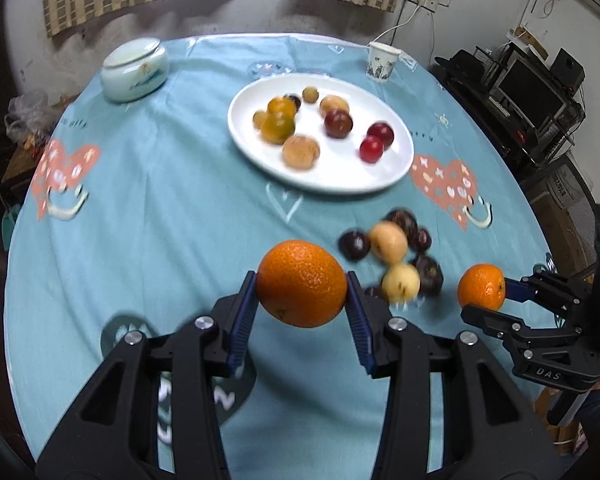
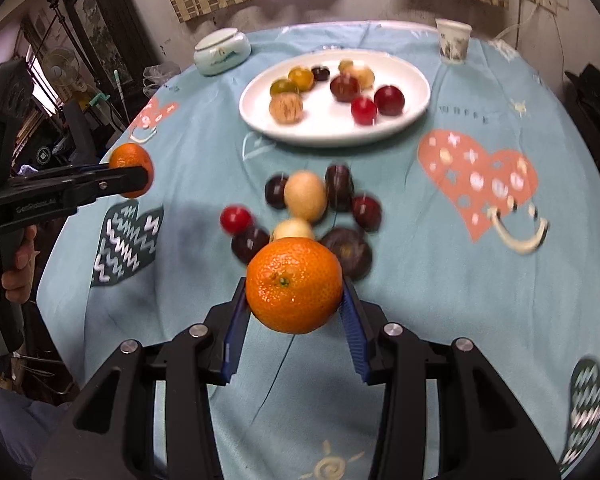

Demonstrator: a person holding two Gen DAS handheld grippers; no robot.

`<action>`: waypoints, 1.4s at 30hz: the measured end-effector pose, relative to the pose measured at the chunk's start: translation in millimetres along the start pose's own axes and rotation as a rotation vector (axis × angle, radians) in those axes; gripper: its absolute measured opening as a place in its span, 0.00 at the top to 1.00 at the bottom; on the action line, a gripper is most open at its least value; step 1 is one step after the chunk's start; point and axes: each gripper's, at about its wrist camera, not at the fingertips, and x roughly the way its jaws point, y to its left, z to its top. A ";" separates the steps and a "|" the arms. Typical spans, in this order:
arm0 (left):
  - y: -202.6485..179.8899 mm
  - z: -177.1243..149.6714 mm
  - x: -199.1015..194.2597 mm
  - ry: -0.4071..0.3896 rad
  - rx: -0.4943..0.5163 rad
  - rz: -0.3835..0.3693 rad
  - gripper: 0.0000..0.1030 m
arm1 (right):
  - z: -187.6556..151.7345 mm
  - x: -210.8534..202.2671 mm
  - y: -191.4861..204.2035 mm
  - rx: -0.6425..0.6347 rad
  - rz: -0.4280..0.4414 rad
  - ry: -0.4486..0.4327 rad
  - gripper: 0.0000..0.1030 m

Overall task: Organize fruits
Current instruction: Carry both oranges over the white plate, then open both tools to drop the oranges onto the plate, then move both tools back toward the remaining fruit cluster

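- Orange fruit, larger: your left gripper (image 1: 302, 294) has its jaws closed on the left orange (image 1: 302, 283), lifted above the tablecloth (image 1: 148, 200) near its front edge.
- Loose pile (image 1: 396, 252) of plums and pale fruit: mid-table, not yet moved.
- White plate (image 1: 340, 176): toward the far edge, part filled.
- Right orange (image 2: 294, 285): clamped in your right gripper (image 2: 294, 308), also raised.
- Step, as judged: carrying. Next, bring both oranges over the plate and release gently.

Orange mandarin (image 1: 302, 283), white plate (image 1: 340, 178), light-blue tablecloth (image 1: 160, 208) with coral hearts
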 end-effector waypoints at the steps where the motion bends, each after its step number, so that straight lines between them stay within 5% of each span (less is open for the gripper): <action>1: -2.7 11.1 3.0 -0.008 0.011 -0.002 0.58 | 10.9 -1.5 -1.1 -0.009 -0.003 -0.020 0.57; 8: -9.0 75.7 20.2 -0.068 0.029 0.011 0.57 | 97.0 14.9 -17.3 -0.021 -0.033 -0.130 0.57; 17: 18.1 105.2 37.7 -0.064 -0.036 0.038 0.57 | 151.6 96.1 -28.3 -0.059 -0.063 -0.024 0.57; 20: 17.7 111.1 45.5 -0.056 -0.039 0.037 0.57 | 151.9 110.5 -29.0 -0.076 -0.072 0.017 0.54; 22: 13.7 114.1 50.6 -0.051 -0.031 0.032 0.57 | 150.5 107.5 -32.8 -0.061 -0.057 -0.008 0.30; 30: -16.5 139.5 83.3 -0.013 0.030 -0.004 0.56 | 131.4 68.0 -69.0 0.043 -0.057 -0.084 0.30; 33: -25.5 147.2 97.6 -0.013 0.038 0.010 0.38 | 111.4 56.2 -78.1 0.065 -0.070 -0.082 0.30; 35: -29.1 152.2 102.9 -0.011 0.039 0.021 0.37 | 97.5 49.7 -83.0 0.083 -0.073 -0.075 0.30; 42: -26.6 147.3 73.8 -0.058 0.052 0.010 0.37 | 51.2 29.7 -79.6 0.134 -0.038 -0.045 0.30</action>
